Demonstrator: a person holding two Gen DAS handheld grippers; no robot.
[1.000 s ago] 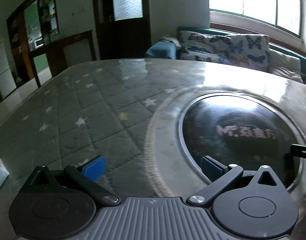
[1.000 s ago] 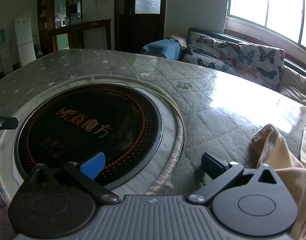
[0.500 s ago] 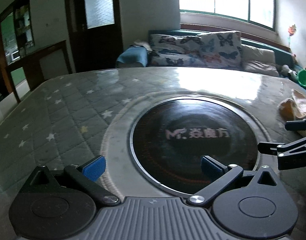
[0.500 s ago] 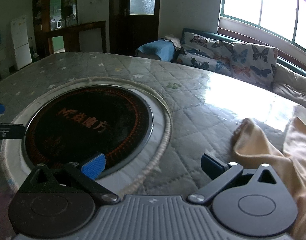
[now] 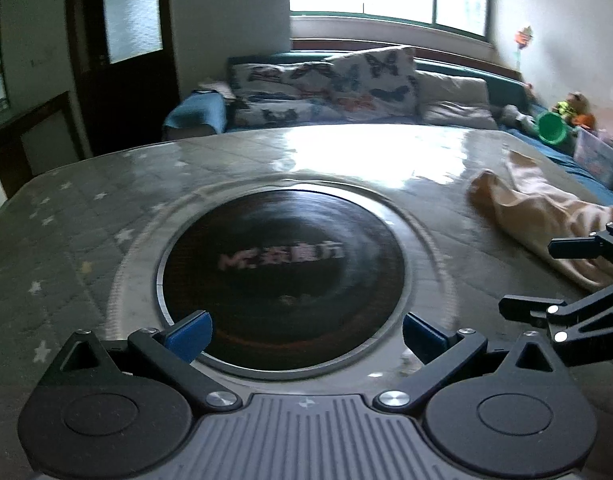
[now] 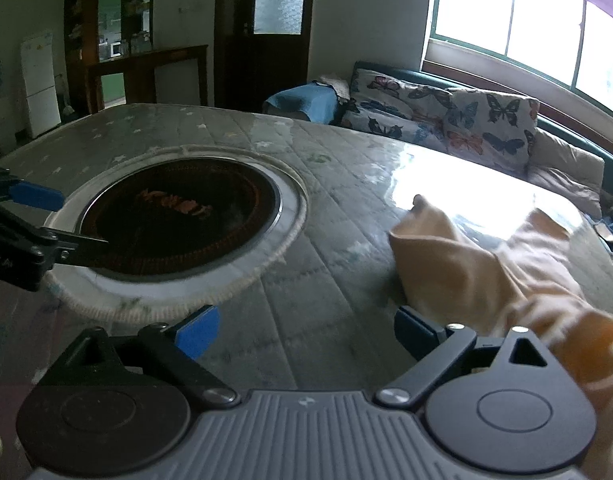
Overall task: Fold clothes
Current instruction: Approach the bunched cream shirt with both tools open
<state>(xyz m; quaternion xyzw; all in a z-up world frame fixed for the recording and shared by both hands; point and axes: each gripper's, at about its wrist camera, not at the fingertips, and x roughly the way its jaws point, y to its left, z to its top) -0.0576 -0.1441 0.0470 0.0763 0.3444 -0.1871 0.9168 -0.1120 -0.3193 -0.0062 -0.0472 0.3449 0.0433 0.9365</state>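
A crumpled pale orange garment (image 6: 486, 268) lies on the right part of the quilted table; it also shows at the right in the left wrist view (image 5: 542, 216). My right gripper (image 6: 302, 330) is open and empty, just left of the garment's near edge. My left gripper (image 5: 304, 334) is open and empty over the near rim of the round black cooktop (image 5: 282, 280). The right gripper's fingers (image 5: 562, 276) show at the right edge of the left wrist view. The left gripper's fingers (image 6: 34, 216) show at the left edge of the right wrist view.
The table (image 6: 234, 136) has a grey star-patterned quilted cover under a glossy sheet. The black cooktop (image 6: 182, 216) is set in its middle with a white rim. A sofa with butterfly cushions (image 6: 446, 120) stands behind the table, under a window.
Both grippers have swung to the right. The garment has come into the left wrist view and sits nearer and larger in the right wrist view. Both grippers stay open.
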